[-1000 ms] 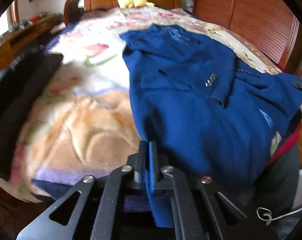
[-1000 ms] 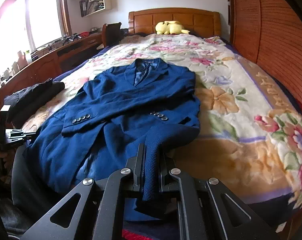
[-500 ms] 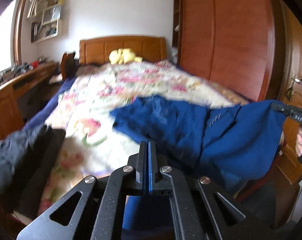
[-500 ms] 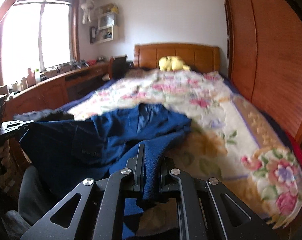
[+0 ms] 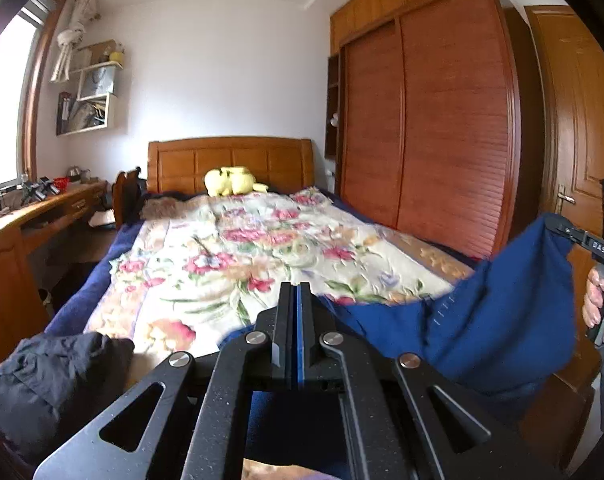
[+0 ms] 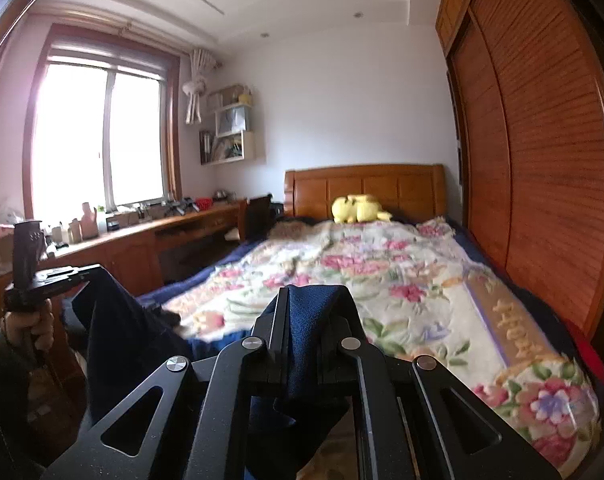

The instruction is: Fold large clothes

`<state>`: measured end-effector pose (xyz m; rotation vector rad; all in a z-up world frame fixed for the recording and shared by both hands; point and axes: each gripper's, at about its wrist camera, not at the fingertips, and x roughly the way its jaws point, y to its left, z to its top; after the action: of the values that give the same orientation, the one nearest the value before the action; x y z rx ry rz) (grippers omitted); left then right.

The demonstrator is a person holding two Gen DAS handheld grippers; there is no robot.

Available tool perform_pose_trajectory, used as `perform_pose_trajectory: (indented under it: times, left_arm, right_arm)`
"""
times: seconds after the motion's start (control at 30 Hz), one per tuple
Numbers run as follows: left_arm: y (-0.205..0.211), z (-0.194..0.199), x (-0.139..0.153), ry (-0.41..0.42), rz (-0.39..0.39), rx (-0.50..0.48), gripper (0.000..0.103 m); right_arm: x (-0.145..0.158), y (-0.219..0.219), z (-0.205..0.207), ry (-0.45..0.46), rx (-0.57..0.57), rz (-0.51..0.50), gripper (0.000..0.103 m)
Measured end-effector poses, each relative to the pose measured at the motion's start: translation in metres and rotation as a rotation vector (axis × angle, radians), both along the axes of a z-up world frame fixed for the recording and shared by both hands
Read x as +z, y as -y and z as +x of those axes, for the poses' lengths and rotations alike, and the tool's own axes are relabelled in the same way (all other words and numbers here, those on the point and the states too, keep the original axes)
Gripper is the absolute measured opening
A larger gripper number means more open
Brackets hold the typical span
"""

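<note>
Above the foot of the floral bedspread (image 5: 206, 256), a blue blazer (image 5: 497, 320) hangs stretched sideways between both grippers. The left gripper (image 5: 300, 300) and right gripper (image 6: 313, 300) each pinch its fabric.

- Left wrist view: from the foot of the bed (image 5: 230, 248), low, facing the headboard (image 5: 230, 164); wardrobe (image 5: 429, 128) at right.
- Right wrist view: same end, further right, facing the headboard too; window (image 6: 102, 140) at left.
- Shared: bed, headboard, yellow plush (image 6: 357, 208), wardrobe.

Bedroom lit by daylight from a window (image 6: 98, 136)

A wooden headboard (image 5: 232, 162) backs the floral-quilted bed (image 5: 262, 248); a louvered wardrobe (image 5: 429, 132) stands right, a long desk (image 6: 142, 240) left, under white walls.
</note>
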<state>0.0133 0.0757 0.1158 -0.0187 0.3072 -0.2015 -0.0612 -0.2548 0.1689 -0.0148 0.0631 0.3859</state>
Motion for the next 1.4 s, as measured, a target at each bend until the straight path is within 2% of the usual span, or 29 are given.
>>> perform_pose_trajectory:
  times: [0.1, 0.2, 0.23, 0.27, 0.37, 0.53, 0.6, 0.67, 0.83, 1.03, 1.13, 1.23, 1.3, 1.33, 1.4]
  left_arm:
    - [-0.008, 0.020, -0.012, -0.023, 0.001, 0.025, 0.001]
    - [-0.014, 0.049, -0.039, -0.087, 0.010, 0.055, 0.001]
    - [-0.017, 0.061, -0.050, -0.112, 0.011, 0.062, 0.001]
    - [-0.016, 0.068, -0.059, -0.130, 0.014, 0.070, 0.001]
    - [-0.018, 0.103, -0.089, -0.183, 0.026, 0.085, 0.001]
    - [-0.015, 0.150, -0.126, -0.234, 0.031, 0.114, 0.001]
    - [-0.012, 0.169, -0.138, -0.250, 0.016, 0.107, 0.001]
    - [-0.010, 0.185, -0.146, -0.259, 0.010, 0.098, 0.001]
    - [-0.007, 0.223, -0.156, -0.264, -0.004, 0.076, 0.001]
    - [-0.019, 0.253, -0.152, -0.220, 0.024, 0.136, 0.001]
    - [-0.035, 0.263, -0.152, -0.202, 0.007, 0.166, 0.001]
    - [-0.050, 0.272, -0.157, -0.218, -0.025, 0.168, 0.001]
    - [-0.053, 0.274, -0.162, -0.229, -0.032, 0.141, 0.001]
    - [-0.052, 0.275, -0.162, -0.229, -0.033, 0.132, 0.001]
    - [-0.049, 0.273, -0.163, -0.234, -0.016, 0.109, 0.001]
  right_arm:
    - [-0.011, -0.004, 0.012, -0.039, -0.021, -0.051, 0.009]
    - [-0.028, -0.011, 0.033, -0.081, -0.043, -0.098, 0.009]
    - [-0.037, -0.018, 0.046, -0.106, -0.055, -0.123, 0.009]
    - [-0.059, -0.025, 0.073, -0.154, -0.075, -0.165, 0.009]
    - [-0.096, -0.035, 0.110, -0.202, -0.094, -0.214, 0.009]
    - [-0.154, -0.047, 0.169, -0.300, -0.101, -0.232, 0.009]
    - [-0.163, -0.047, 0.181, -0.324, -0.102, -0.227, 0.009]
    - [-0.182, -0.047, 0.216, -0.378, -0.112, -0.217, 0.009]
    - [-0.162, -0.060, 0.298, -0.389, -0.130, -0.178, 0.009]
    - [-0.138, -0.063, 0.339, -0.313, -0.196, -0.206, 0.009]
    - [-0.123, -0.064, 0.356, -0.273, -0.265, -0.204, 0.009]
    - [-0.119, -0.067, 0.370, -0.253, -0.329, -0.197, 0.009]
    - [-0.128, -0.072, 0.387, -0.305, -0.305, -0.192, 0.009]
    - [-0.135, -0.076, 0.397, -0.367, -0.283, -0.194, 0.009]
    - [-0.146, -0.086, 0.406, -0.422, -0.299, -0.219, 0.010]
